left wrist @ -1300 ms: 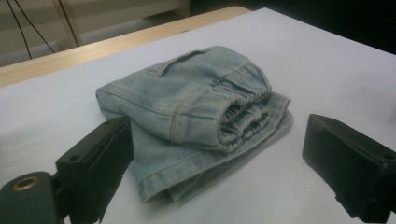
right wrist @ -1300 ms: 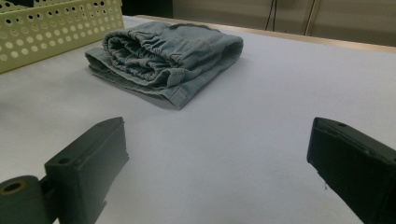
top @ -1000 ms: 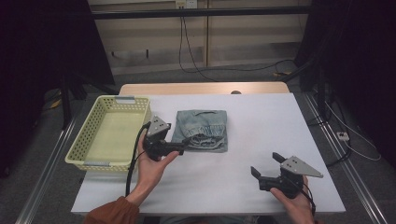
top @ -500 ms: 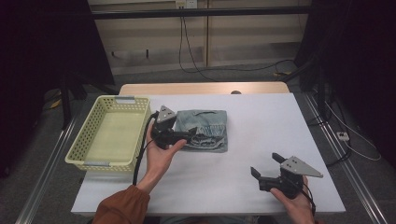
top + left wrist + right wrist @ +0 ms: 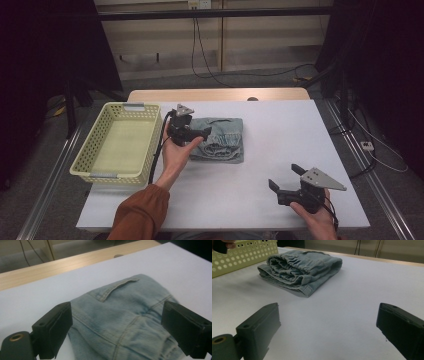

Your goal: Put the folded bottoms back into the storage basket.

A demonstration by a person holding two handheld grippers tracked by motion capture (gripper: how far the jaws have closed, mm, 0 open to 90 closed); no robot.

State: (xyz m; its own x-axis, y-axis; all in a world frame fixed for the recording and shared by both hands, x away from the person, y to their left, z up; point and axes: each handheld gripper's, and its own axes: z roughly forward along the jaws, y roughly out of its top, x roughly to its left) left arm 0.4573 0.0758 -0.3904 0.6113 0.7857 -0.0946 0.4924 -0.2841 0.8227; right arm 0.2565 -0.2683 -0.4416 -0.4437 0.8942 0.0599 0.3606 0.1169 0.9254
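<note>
A folded pair of light blue jeans (image 5: 222, 140) lies on the white table (image 5: 280, 130), just right of the basket. My left gripper (image 5: 200, 134) hovers at the jeans' left edge and is open. In the left gripper view its jaws stand wide on either side of the denim (image 5: 125, 320), not touching it. My right gripper (image 5: 286, 179) rests near the table's front right, open, holding nothing. In the right gripper view the jeans (image 5: 302, 267) lie well ahead and to the left.
A pale yellow perforated basket (image 5: 95, 155) stands at the table's left side, with nothing visible inside. A wooden strip (image 5: 215, 95) runs along the far edge. Cables trail on the floor behind.
My left gripper has moved up and right from the basket's front corner to the jeans' left edge. The right gripper has stayed put.
</note>
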